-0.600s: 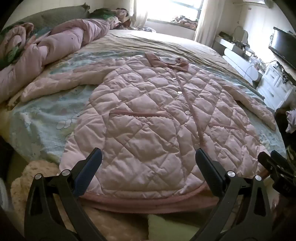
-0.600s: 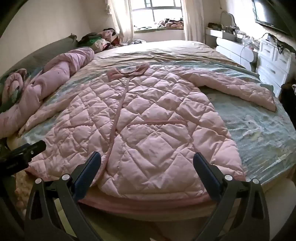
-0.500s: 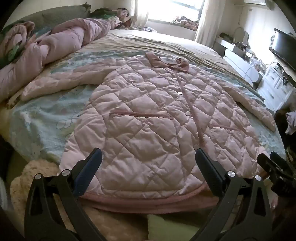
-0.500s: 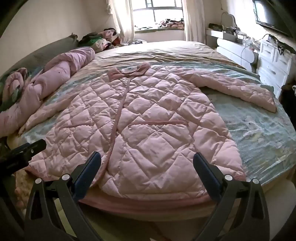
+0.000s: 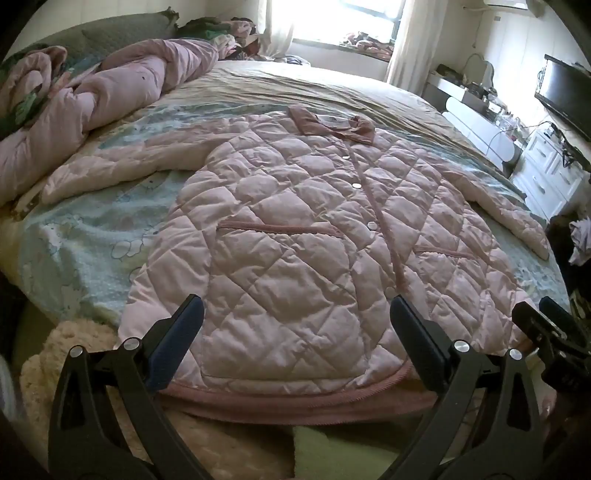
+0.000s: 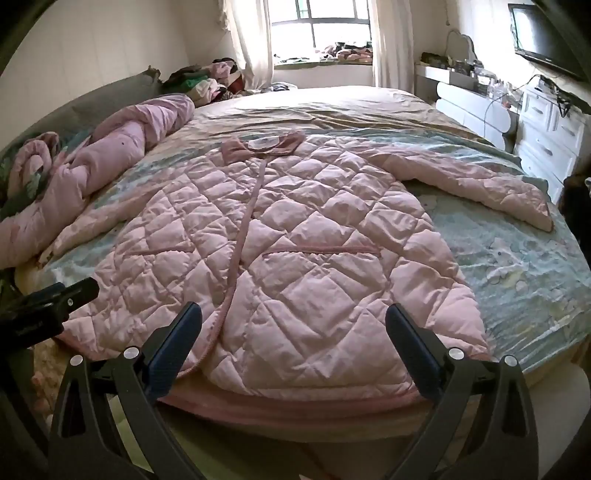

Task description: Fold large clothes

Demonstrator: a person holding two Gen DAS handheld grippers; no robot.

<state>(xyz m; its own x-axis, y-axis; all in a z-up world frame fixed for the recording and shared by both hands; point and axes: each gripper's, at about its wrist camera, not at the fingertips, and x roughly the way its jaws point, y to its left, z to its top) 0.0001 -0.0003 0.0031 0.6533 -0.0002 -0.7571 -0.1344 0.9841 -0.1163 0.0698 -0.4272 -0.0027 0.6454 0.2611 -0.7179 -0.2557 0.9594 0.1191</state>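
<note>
A large pink quilted coat [image 5: 295,229] [image 6: 295,240] lies spread flat, front up, on the bed, collar toward the window and both sleeves stretched out sideways. Its hem hangs over the bed's near edge. My left gripper [image 5: 295,328] hovers open just above the hem's left half, with nothing between its fingers. My right gripper [image 6: 293,332] stands open over the hem's right half, also holding nothing. Each gripper shows at the edge of the other's view: the right one [image 5: 546,325], the left one [image 6: 66,295].
A rolled pink duvet [image 5: 110,92] lies along the bed's left side. The bedsheet [image 6: 517,258] is pale blue. White drawers [image 6: 546,129] and a wall television [image 6: 539,33] stand at the right. A fluffy beige rug [image 5: 74,343] lies below the bed's near edge.
Both grippers have drifted slightly; the right gripper's tip sits a little lower in the left wrist view. The coat has not moved and both grippers stay open.
</note>
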